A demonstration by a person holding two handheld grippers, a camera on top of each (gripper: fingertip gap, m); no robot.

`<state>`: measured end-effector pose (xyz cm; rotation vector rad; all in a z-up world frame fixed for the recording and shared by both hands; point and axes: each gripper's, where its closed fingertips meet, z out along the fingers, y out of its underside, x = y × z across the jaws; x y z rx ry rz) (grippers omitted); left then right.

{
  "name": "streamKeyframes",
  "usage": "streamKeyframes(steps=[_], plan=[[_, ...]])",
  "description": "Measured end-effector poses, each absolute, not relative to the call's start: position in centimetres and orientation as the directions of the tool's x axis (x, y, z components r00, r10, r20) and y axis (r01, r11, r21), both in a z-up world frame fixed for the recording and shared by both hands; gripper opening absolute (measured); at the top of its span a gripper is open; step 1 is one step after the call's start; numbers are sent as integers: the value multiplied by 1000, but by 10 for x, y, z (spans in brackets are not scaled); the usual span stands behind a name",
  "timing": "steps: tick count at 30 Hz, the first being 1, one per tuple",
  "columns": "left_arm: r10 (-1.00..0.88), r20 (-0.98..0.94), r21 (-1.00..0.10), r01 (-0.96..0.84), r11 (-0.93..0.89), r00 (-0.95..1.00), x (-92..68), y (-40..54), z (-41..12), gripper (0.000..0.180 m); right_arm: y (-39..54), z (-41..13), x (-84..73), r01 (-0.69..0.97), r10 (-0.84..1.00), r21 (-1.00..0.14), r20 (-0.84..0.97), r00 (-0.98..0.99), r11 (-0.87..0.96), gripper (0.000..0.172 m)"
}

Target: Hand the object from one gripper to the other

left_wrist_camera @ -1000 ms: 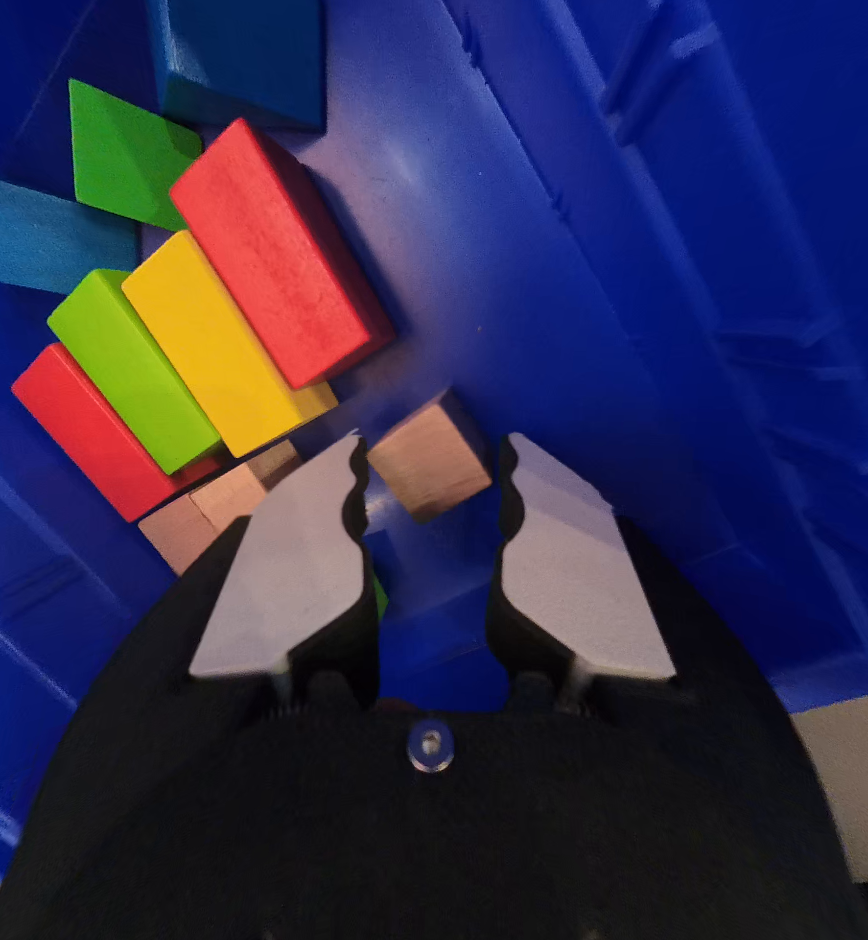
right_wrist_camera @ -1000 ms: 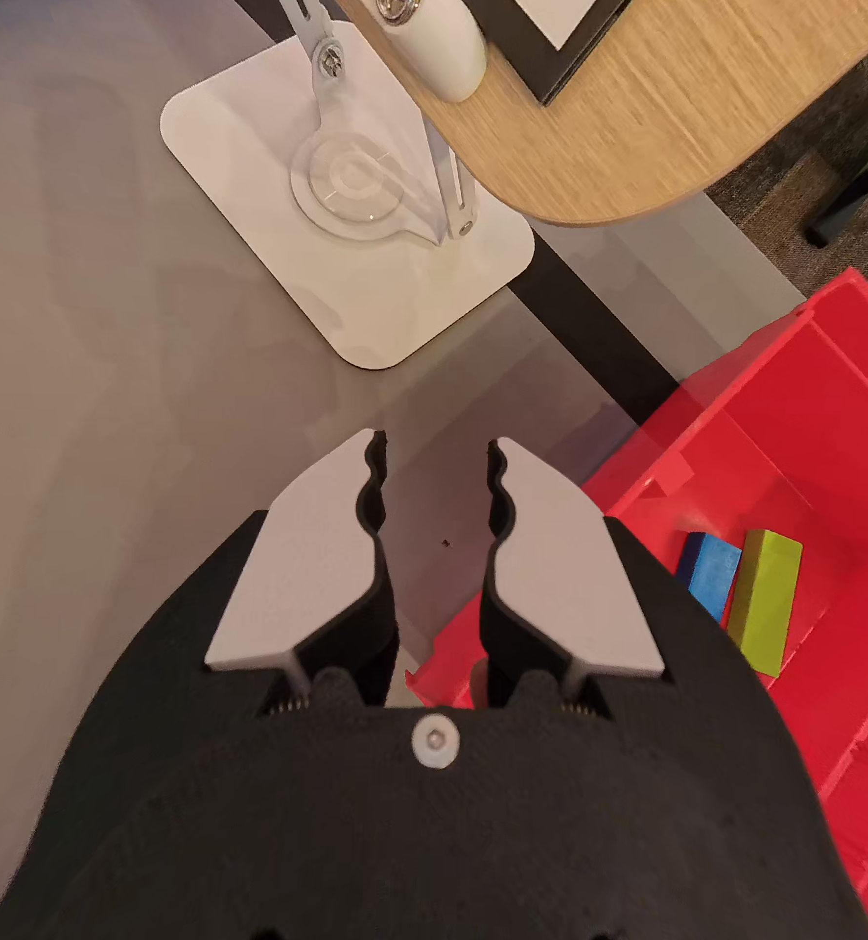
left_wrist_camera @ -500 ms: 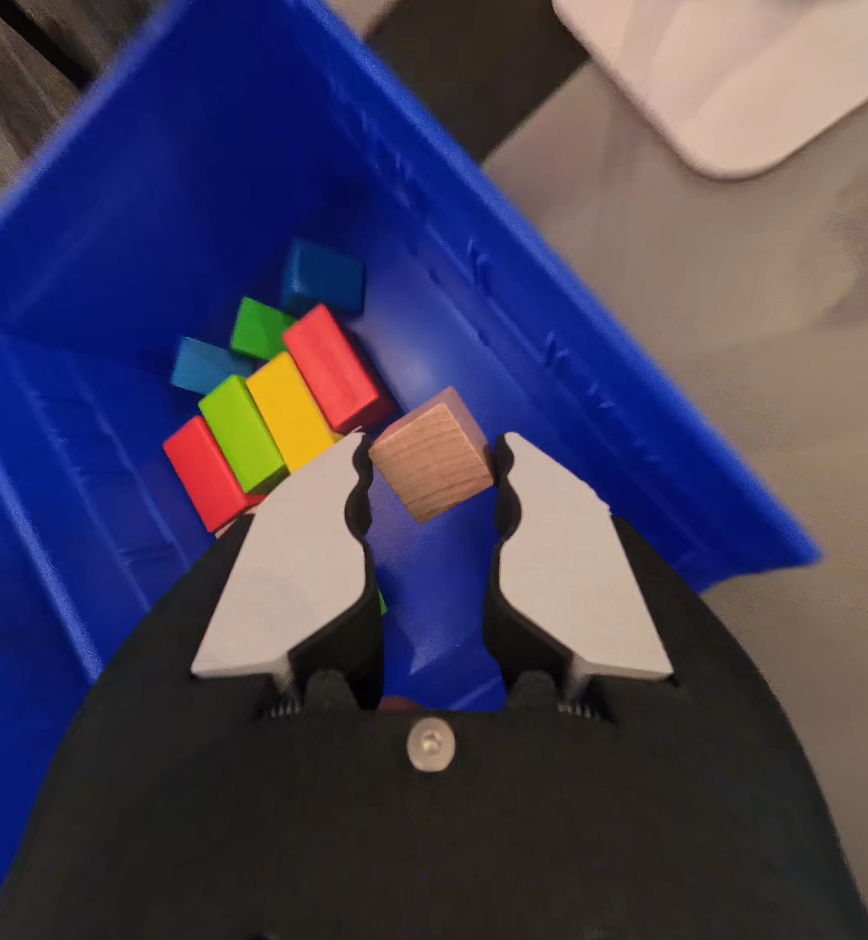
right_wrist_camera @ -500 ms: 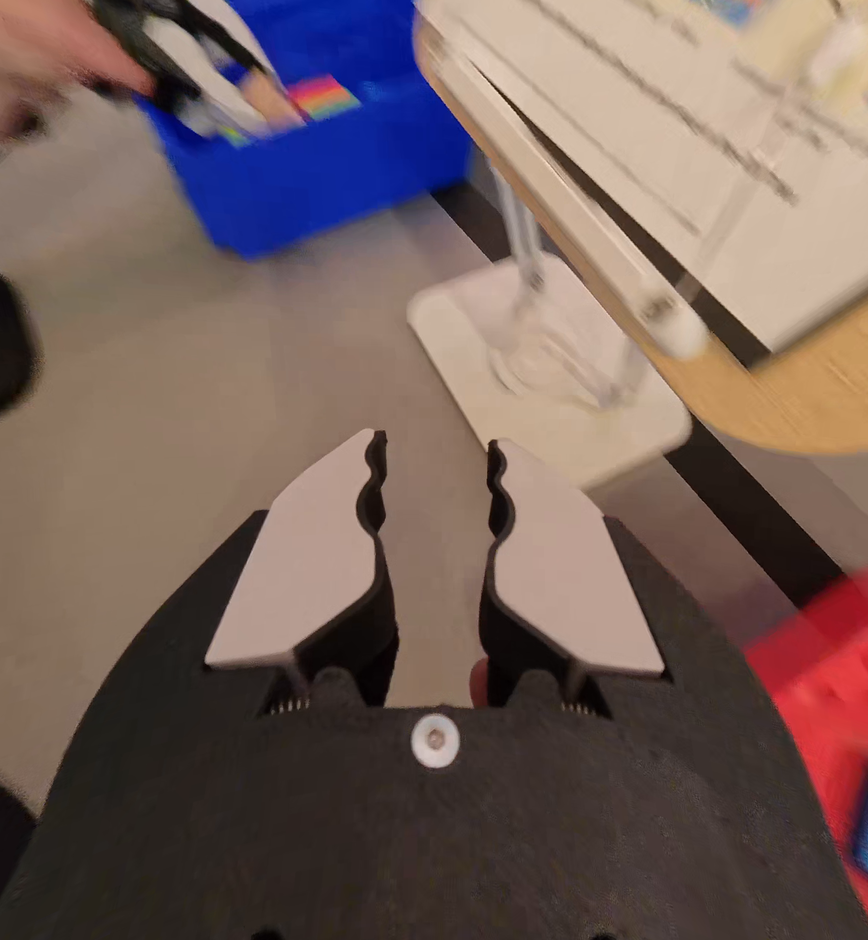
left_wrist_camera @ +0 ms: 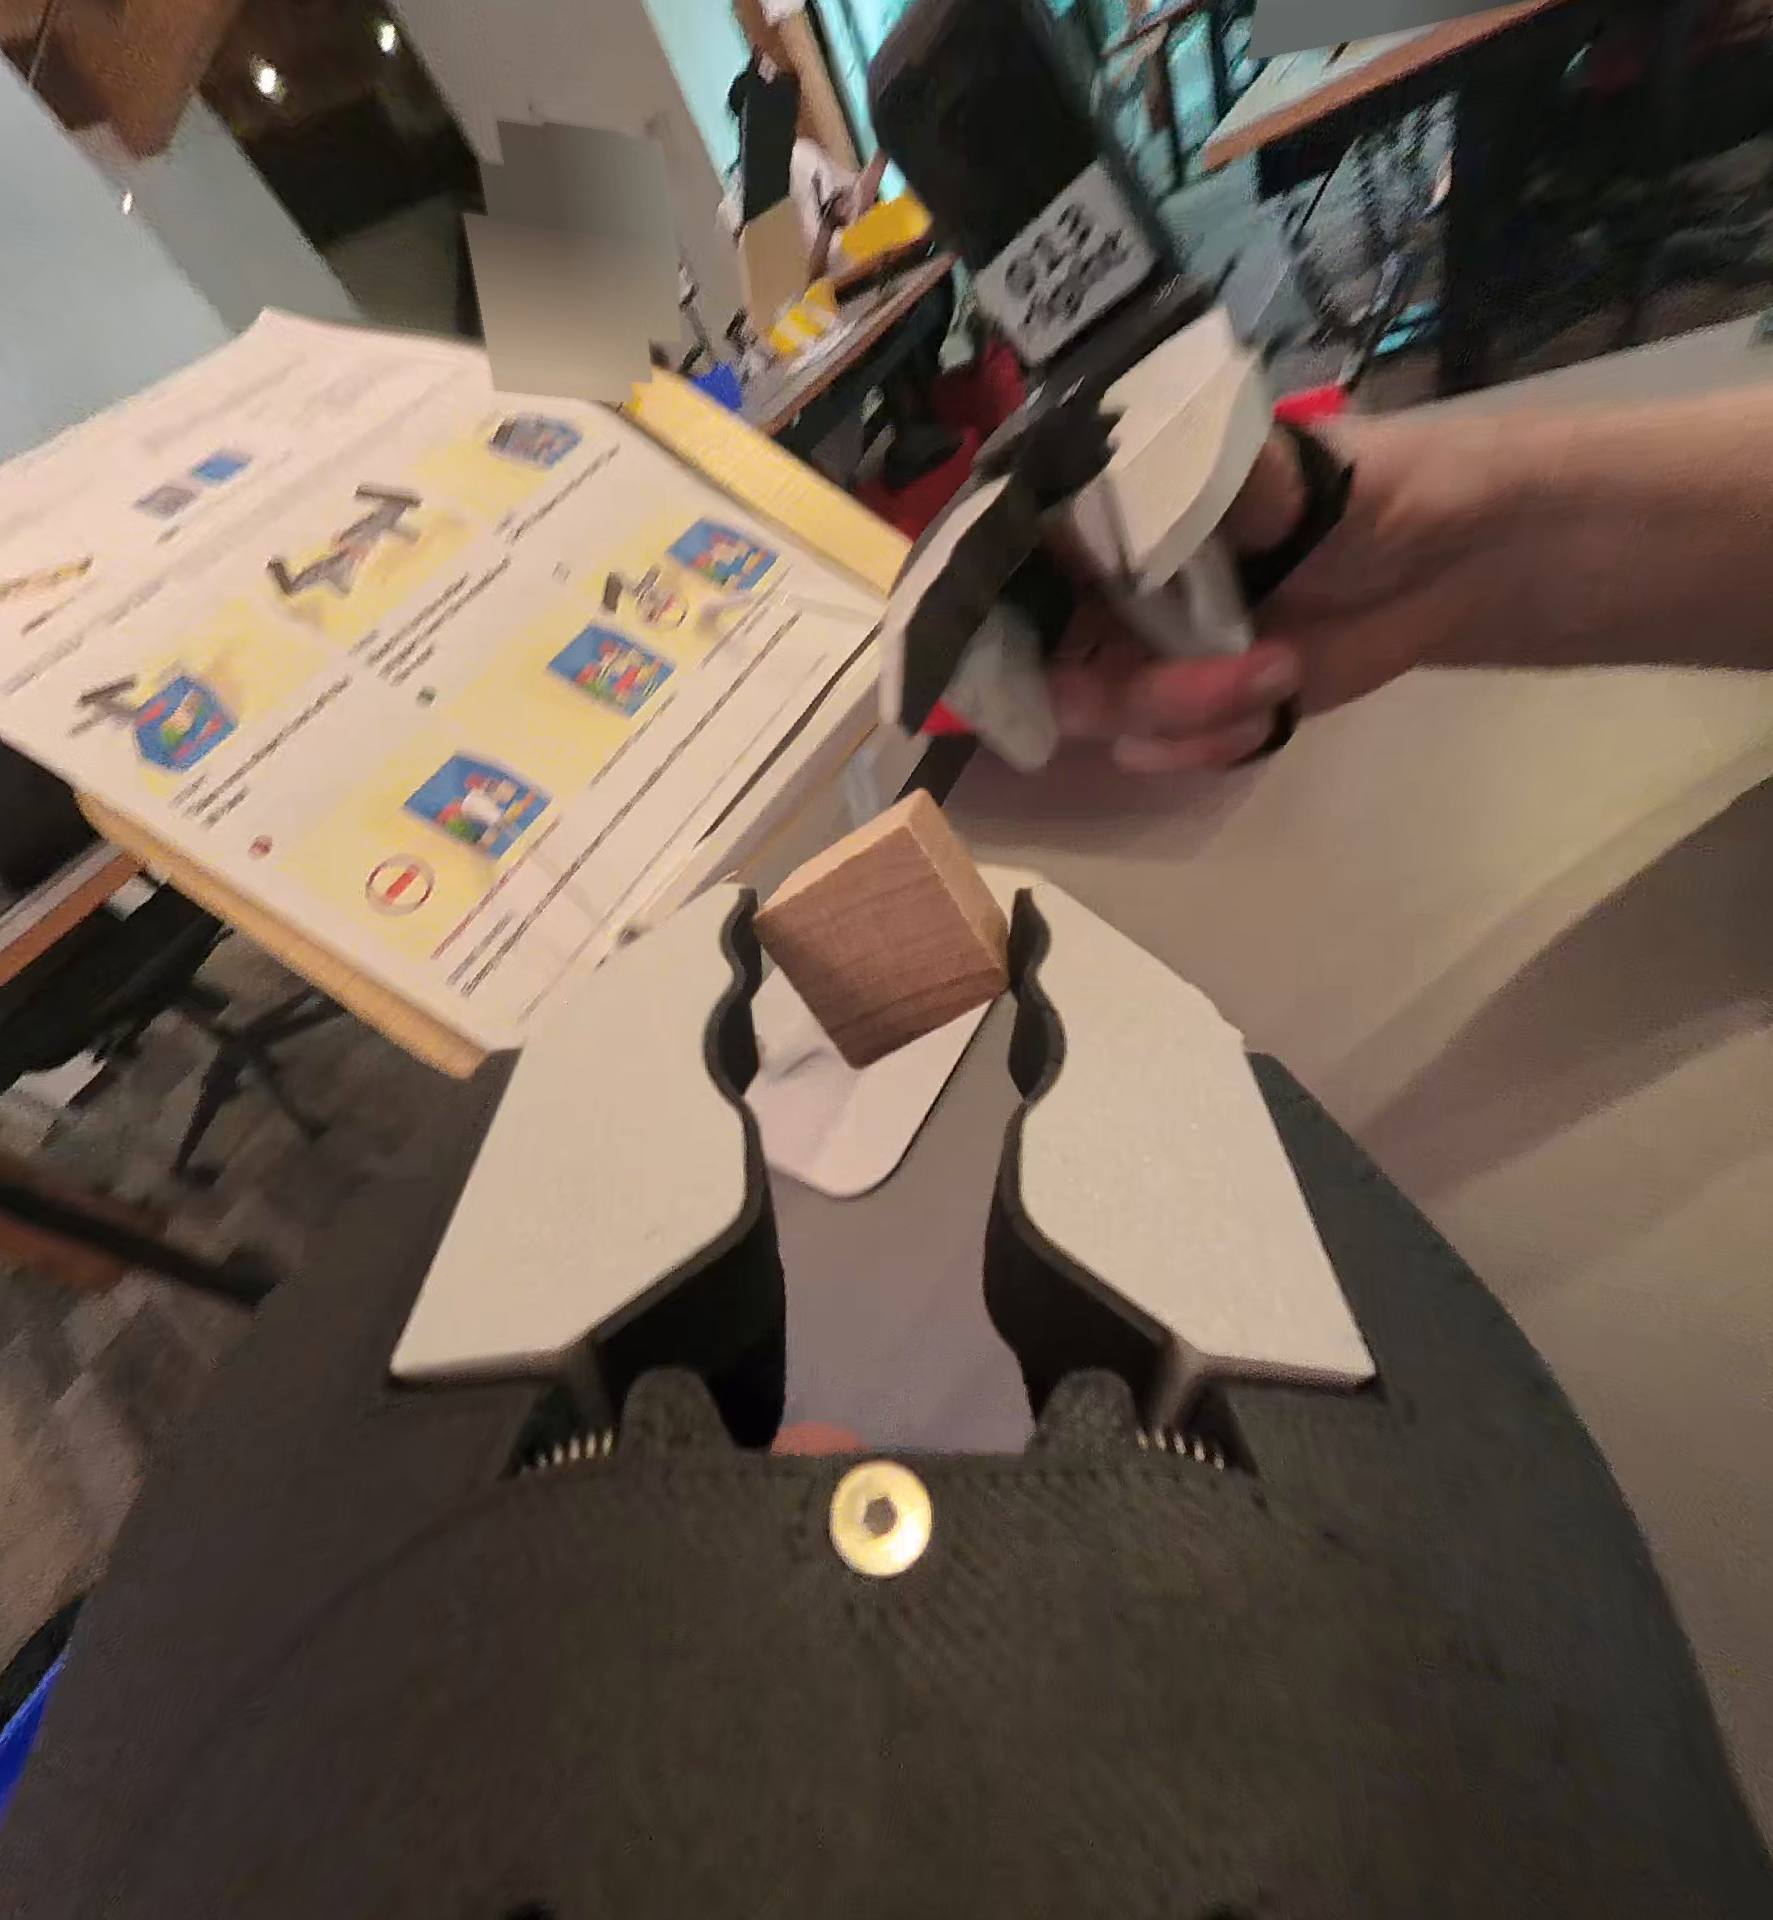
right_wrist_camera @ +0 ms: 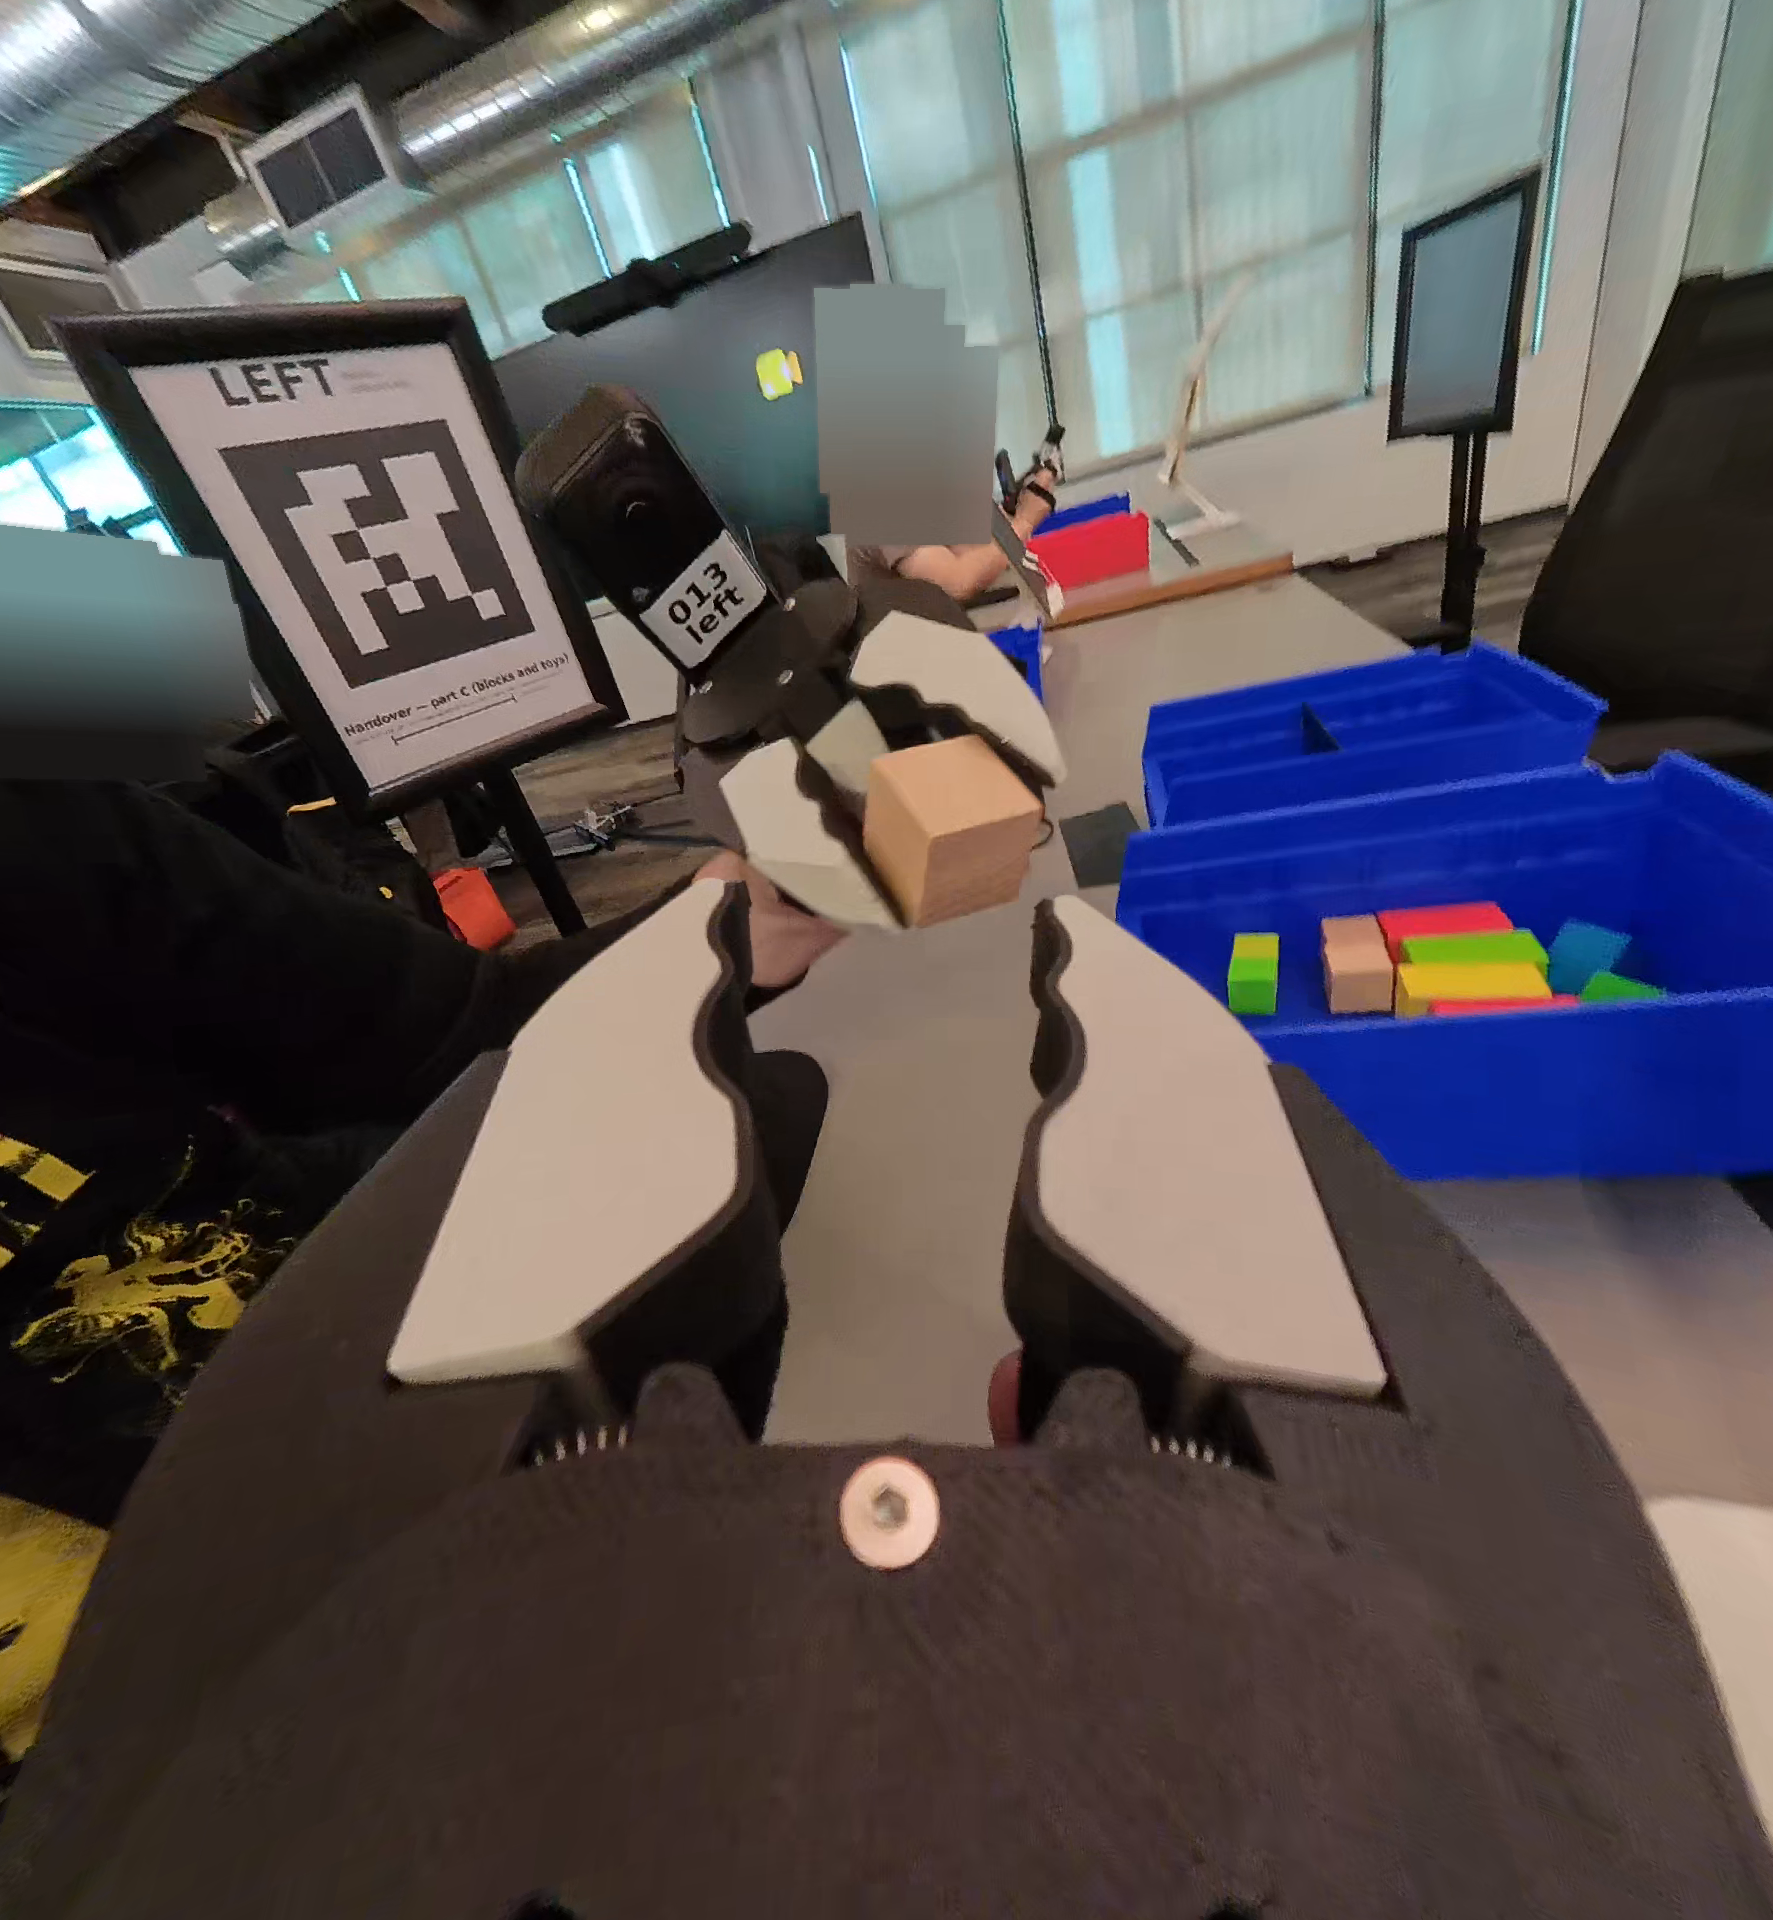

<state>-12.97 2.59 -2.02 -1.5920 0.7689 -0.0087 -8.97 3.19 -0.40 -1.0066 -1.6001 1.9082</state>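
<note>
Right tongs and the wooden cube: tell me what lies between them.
Nothing: the right wrist view shows a bare stretch of air from the open right tongs to the cube, pinched in the left tongs.

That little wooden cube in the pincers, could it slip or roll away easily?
The wooden cube looks rigid and probably light. The left gripper pinches it cornerwise, so it might twist. Its flat faces should keep it from rolling.
</note>
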Motion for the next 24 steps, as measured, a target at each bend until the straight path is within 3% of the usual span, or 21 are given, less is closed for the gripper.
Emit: streamKeyframes(steps=[9, 12, 21, 24], plan=[[-554, -423, -899, -409, 157, 717, -83, 21, -2, 46, 12, -4, -95, 94, 682, -963, -245, -689, -251, 46], [-564, -420, -900, -404, 161, 711, -79, 24, -2, 46, 8, 0, -88, 92, 646, -961, -243, -724, -259, 31], [-563, -395, -916, -358, 180, 726, -73, 29, 9, 52, 28, 11, -65, 81, 704, -967, -233, -671, -243, 30], [-539, -402, -913, -368, 175, 740, -87, 23, 11, 27, 77, 11, -32, 127, 841, -983, -178, -511, -131, 30]])
